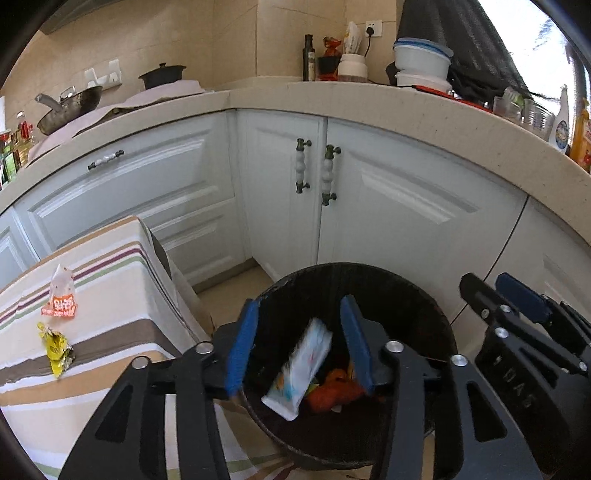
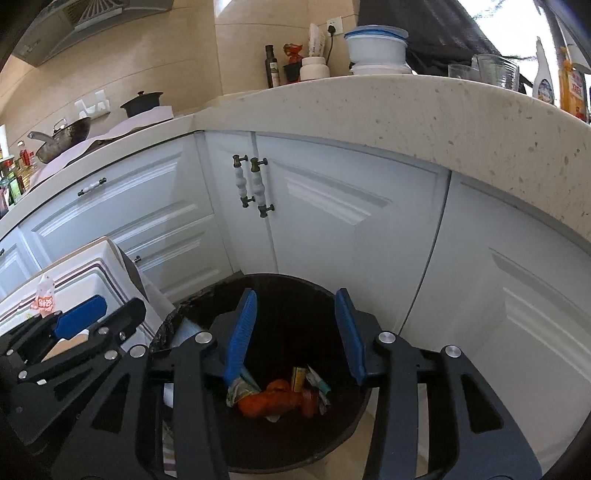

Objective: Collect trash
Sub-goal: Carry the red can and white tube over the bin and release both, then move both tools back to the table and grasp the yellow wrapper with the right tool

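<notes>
Both your left hand-held gripper (image 1: 299, 341) and right hand-held gripper (image 2: 297, 332) stand apart, empty, over the bin (image 1: 436, 306); let the white packet (image 1: 301, 369) fall fully in before you go left for the wrappers (image 1: 59, 321) on the surface (image 1: 110, 295).

White cabinet doors (image 1: 388, 206) with paired handles (image 1: 314, 170) stand below a speckled surface (image 1: 369, 107); on it a dark bottle (image 1: 308, 59), stacked white tubs (image 1: 421, 62), a wok (image 1: 70, 107), a black pot (image 1: 162, 75).

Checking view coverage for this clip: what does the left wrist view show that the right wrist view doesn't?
Only the left wrist view shows the yellow wrapper on the striped tablecloth and the whole white packet tumbling into the bin. Only the right wrist view shows the range hood. Both show the bin, orange trash, the red-and-white wrapper and both grippers' open jaws.
</notes>
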Tool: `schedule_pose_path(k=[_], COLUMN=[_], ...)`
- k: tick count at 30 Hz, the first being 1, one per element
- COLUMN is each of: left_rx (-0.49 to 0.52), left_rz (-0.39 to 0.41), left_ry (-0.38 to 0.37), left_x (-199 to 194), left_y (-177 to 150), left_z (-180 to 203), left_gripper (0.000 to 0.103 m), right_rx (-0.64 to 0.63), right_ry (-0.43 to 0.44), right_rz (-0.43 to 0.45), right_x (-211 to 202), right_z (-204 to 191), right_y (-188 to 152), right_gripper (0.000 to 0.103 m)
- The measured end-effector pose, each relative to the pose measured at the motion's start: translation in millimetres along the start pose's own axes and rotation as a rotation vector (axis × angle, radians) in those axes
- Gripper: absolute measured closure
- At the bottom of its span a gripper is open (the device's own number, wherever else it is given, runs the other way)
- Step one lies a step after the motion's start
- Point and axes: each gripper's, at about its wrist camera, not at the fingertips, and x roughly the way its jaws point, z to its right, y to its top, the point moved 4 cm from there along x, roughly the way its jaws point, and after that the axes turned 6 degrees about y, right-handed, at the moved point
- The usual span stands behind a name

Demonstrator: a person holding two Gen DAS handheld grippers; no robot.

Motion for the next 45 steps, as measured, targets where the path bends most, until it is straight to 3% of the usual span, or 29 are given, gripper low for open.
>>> schedule_pose_path(k=[8, 14, 31, 38, 45], left_rx=[-0.016, -0.045, -0.257, -0.334, -0.378], left_rz=[-0.010, -0.004, -0.065, -0.083, -0.109], left_ry=[0.020, 0.071, 0.373, 0.457, 0.511], left_x=[-11, -33, -77, -88, -92], left_y=[-5, -13, -66, -87, -106], left_z=[-15, -54, -247, -311, -351], left_gripper=[0.049, 0.045, 0.043, 0.043, 0.043], right_rx=[-0.017, -0.043, -0.255, -0.338, -0.397], right_ry=[0.014, 0.083, 0.387, 0.462, 0.488], right_rz=[-0.008, -0.016, -0.103, -0.160, -0.219], right_x=[-8, -14, -7, 4, 19], right_z=[-12, -43, -232, -293, -333], right_y=[-4, -4, -25, -41, -57], right_gripper=[0.060, 0.060, 0.060, 0.060, 0.060])
